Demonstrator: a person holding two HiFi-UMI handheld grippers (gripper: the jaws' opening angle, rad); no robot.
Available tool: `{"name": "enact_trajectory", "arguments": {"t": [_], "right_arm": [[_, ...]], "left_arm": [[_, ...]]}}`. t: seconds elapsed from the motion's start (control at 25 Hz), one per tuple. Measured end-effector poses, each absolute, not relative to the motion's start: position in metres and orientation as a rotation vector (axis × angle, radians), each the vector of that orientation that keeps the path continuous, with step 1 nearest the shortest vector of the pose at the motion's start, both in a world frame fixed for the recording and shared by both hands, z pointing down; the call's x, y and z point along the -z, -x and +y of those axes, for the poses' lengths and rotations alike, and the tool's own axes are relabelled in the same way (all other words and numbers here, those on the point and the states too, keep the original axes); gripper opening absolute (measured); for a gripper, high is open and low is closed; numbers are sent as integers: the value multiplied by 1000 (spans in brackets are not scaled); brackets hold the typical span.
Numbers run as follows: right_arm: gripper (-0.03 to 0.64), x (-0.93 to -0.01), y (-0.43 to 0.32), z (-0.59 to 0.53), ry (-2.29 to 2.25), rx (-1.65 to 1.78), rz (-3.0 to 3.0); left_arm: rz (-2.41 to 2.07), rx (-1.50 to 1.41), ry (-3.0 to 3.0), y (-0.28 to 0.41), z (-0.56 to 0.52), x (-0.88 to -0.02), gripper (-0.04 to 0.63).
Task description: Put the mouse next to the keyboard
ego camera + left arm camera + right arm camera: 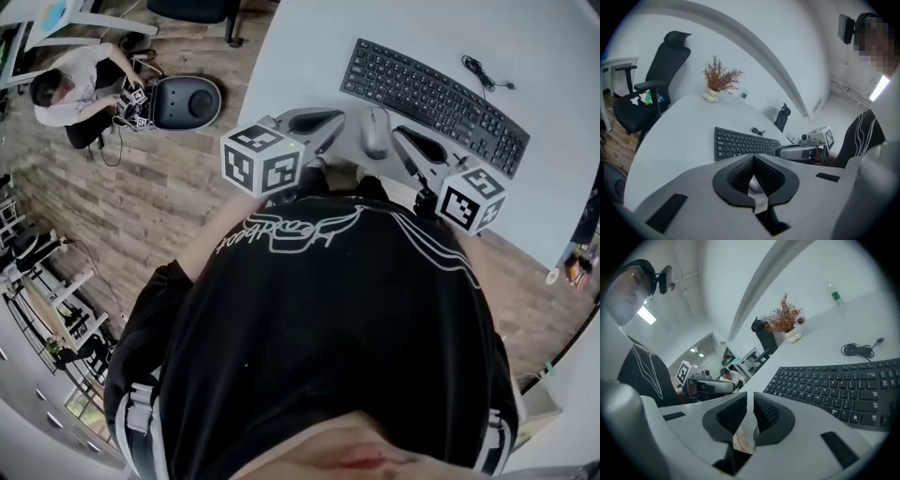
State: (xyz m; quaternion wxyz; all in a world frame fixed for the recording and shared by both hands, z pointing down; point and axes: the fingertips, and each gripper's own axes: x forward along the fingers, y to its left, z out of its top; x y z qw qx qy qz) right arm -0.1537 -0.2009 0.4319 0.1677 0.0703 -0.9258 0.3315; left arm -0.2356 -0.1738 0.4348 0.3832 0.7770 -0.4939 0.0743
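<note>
**Mouse rests on the table between two closed grippers, just short of the keyboard**

In the head view the grey mouse (375, 131) lies on the white table (309, 47), on the near side of the black keyboard (431, 94). It is close to the keyboard's long near edge, with a thin strip of bare table between them. Neither gripper holds it.

The left gripper (323, 122) lies just left of the mouse, pointing towards it with a small gap between. In the left gripper view its jaws (752, 159) meet at the tips and nothing is pinched between them. A pale rounded surface shows through the opening behind the tips, but I cannot tell what it is.

The right gripper (408, 141) lies just right of the mouse, very near its side. Whether they touch cannot be made out. In the right gripper view its jaws (751, 399) are clenched to a narrow slit and grasp nothing.

Each gripper view also shows the other gripper across from it: the right gripper (797, 151) and the left gripper (710, 386). Beyond the jaws the keyboard (740, 143) (839, 387) spans the table. A coiled black cable (858, 350) lies past the keyboard's far edge, and a potted plant (719, 77) stands at the table's far end.
</note>
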Motion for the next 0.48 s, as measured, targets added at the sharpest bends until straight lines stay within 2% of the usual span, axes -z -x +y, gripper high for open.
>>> {"name": "enact_trajectory", "arguments": {"t": [0.24,0.28,0.36,0.48], "right_arm": [[13,-449,167,-183,-468,-936,-2591],[37,-453,170,-179,-505,-904,-2570],[137,-460,175,-173,-575,-829,-2521],[190,-468,180,-170,-675,-690,-2457]], "left_arm": [[-1039,-285,-2120,249,-158,-435,6],[-1011,-291,-2138,252,-156,-435,6],[-963,-294,-2162,259,-151,-439,6],[-907,-297,-2175,267,-141,-446,6]]}}
